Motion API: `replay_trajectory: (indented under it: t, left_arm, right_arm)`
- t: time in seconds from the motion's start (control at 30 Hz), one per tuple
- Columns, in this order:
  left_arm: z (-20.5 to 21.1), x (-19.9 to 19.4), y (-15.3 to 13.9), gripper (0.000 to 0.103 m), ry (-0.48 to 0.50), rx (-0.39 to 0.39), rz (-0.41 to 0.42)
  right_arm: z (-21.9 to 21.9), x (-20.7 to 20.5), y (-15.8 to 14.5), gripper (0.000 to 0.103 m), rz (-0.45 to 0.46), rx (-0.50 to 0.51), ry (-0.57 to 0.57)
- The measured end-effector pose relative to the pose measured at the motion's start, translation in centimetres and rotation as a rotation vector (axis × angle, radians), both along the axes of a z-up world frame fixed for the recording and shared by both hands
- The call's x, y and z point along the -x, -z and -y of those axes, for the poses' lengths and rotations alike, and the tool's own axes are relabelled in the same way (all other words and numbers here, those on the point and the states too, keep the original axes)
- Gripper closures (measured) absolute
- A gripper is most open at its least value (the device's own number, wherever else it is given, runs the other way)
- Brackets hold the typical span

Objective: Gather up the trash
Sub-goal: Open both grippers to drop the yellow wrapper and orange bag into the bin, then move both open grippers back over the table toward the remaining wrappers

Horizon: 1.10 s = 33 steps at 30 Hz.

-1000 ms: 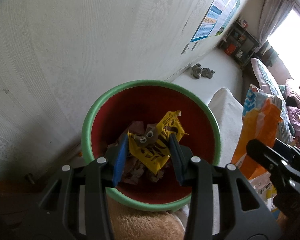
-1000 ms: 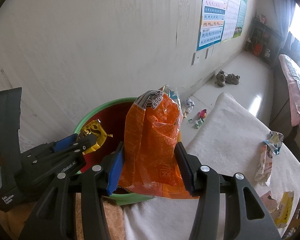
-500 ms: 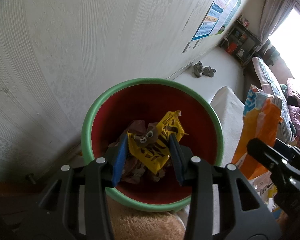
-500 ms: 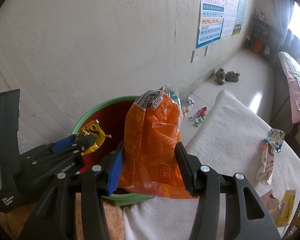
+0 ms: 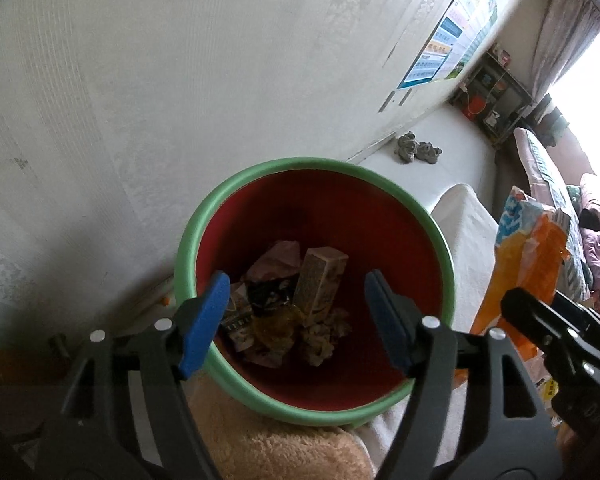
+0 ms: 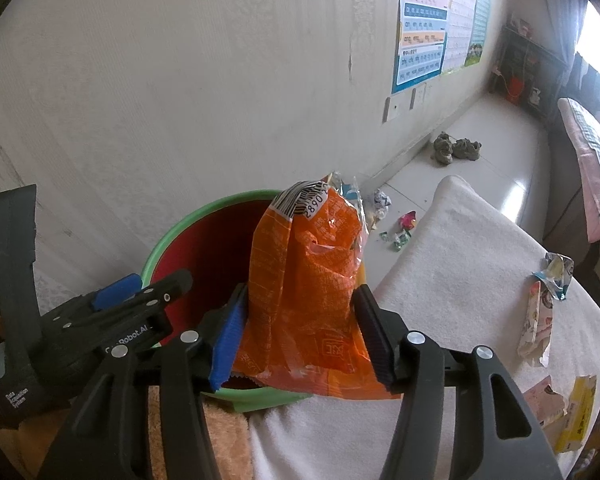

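A green-rimmed red bin (image 5: 308, 162) stands against the wall, and my left gripper (image 5: 296, 280) hangs over its mouth. Its jaws are opening, with nothing between the blue pads (image 5: 208, 320). Down in the bin lie a yellow wrapper (image 5: 278, 324), a small carton (image 5: 320, 284) and crumpled paper (image 5: 320, 338). My right gripper (image 6: 300, 296) is shut on an orange snack bag (image 6: 304, 280), held upright beside the bin's rim (image 6: 204, 210). Its jaws are easing open, but both pads still press the bag. The left gripper (image 6: 152, 282) shows at the lower left of the right wrist view.
A white towel-covered surface (image 6: 460, 260) to the right carries loose wrappers (image 6: 536, 320) and a yellow pack (image 6: 580, 412). Small wrappers (image 6: 404, 224) and a pair of shoes (image 6: 456, 148) lie on the floor by the wall. A peach towel (image 5: 280, 448) sits under the bin's near edge.
My left gripper's jaws have spread apart and the yellow wrapper they held has dropped into the bin. The right gripper keeps the orange bag in the same place.
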State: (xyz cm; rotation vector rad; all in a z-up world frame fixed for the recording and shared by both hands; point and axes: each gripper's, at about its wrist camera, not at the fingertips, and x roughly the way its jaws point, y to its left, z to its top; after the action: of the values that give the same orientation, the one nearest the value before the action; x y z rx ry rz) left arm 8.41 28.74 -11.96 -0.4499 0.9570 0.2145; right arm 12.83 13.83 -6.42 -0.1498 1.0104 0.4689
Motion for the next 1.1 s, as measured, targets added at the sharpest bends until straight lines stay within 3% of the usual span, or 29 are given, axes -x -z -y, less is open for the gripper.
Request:
replay_trajectory:
  t: [0.4,0.7,1.1]
  left_arm:
    - [0.2,0.2,-0.4,0.035,0.0,-0.019,-0.005]
    - [1.0,0.8,-1.0,0.035,0.01,-0.034,-0.005]
    - [6.9,2.4,-3.9,0.035,0.123,-0.069,0.029]
  right_arm:
    - [0.3,0.3,-0.6,0.041,0.018,-0.043,-0.008]
    - [2.0,1.3,-2.2,0.04,0.032,-0.061,0.029]
    - [8.2,5.0,-5.7,0.04,0.089,-0.117,0.105]
